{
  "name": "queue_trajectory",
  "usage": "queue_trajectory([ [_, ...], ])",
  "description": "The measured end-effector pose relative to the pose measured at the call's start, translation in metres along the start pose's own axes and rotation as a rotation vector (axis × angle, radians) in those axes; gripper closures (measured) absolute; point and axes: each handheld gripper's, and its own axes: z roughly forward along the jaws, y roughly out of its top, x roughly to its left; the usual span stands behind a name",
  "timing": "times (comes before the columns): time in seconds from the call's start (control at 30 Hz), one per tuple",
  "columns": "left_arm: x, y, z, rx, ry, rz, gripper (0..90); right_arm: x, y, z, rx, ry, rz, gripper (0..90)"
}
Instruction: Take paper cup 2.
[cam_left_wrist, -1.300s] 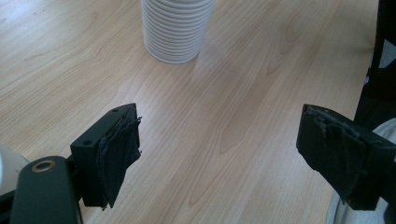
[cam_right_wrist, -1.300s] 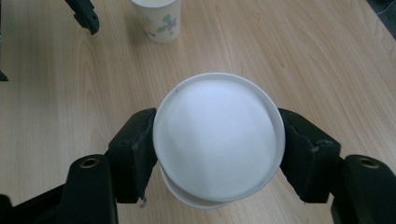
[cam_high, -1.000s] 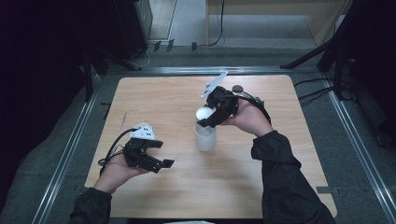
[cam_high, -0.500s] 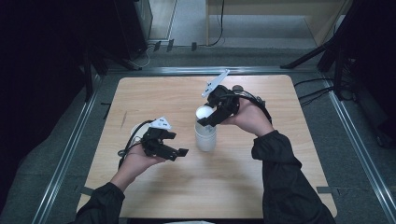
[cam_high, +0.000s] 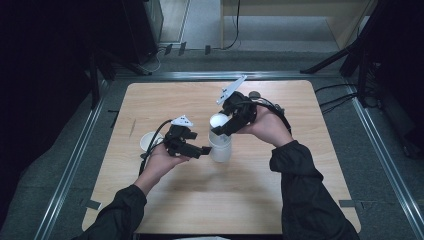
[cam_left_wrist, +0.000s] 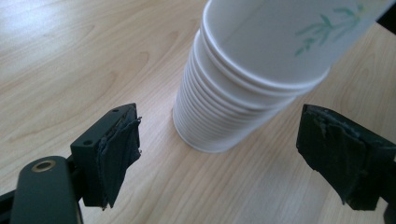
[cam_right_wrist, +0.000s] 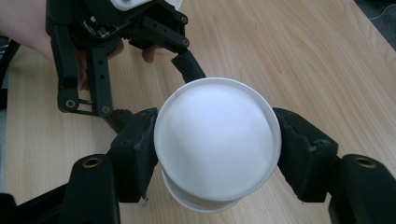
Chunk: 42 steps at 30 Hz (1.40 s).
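A stack of white paper cups (cam_high: 220, 149) stands upside down mid-table, also close up in the left gripper view (cam_left_wrist: 219, 112). Its top cup (cam_high: 218, 121), printed with green leaves (cam_left_wrist: 280, 42), is tilted and partly lifted off the stack. My right gripper (cam_high: 223, 125) is shut on this top cup; in the right gripper view its pads (cam_right_wrist: 135, 149) press both sides of the cup's round base (cam_right_wrist: 217, 149). My left gripper (cam_high: 201, 150) is open just left of the stack, with its pads (cam_left_wrist: 119, 149) wide apart on either side of the lower cups and not touching them.
A single white cup (cam_high: 148, 141) sits on the wooden table (cam_high: 250, 200) behind my left hand. Cables trail from both grippers. Metal rails border the table, with dark floor and equipment beyond.
My left gripper has moved right and forward, from the table's left front up to the stack's base. The single cup now shows behind it. The right gripper still holds the top cup.
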Motion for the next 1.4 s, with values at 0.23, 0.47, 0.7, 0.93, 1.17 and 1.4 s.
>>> queue_trajectory([
  [0.23, 0.001, 0.003, 0.006, 0.006, -0.002, 0.003, 13.6, 0.001, -0.002, -0.001, -0.004, 0.001, 0.014, 35.0],
  [0.47, 0.001, 0.003, 0.009, 0.008, -0.007, 0.006, 13.5, 0.002, -0.004, -0.002, 0.0, -0.006, 0.022, 35.3],
  [0.7, 0.001, 0.004, 0.01, 0.015, -0.004, 0.014, 13.5, 0.003, -0.004, -0.003, 0.003, -0.009, 0.017, 35.4],
  [0.93, -0.001, 0.003, 0.015, 0.062, 0.028, 0.041, 13.5, 0.003, -0.003, -0.006, -0.014, 0.01, 0.029, 35.4],
  [1.17, -0.003, 0.005, 0.008, 0.024, -0.039, 0.017, 13.6, 0.002, -0.004, -0.009, -0.029, 0.008, 0.03, 35.3],
  [1.4, -0.003, 0.005, 0.008, 0.017, -0.038, 0.019, 13.9, 0.004, -0.003, -0.006, -0.02, 0.011, 0.024, 35.5],
])
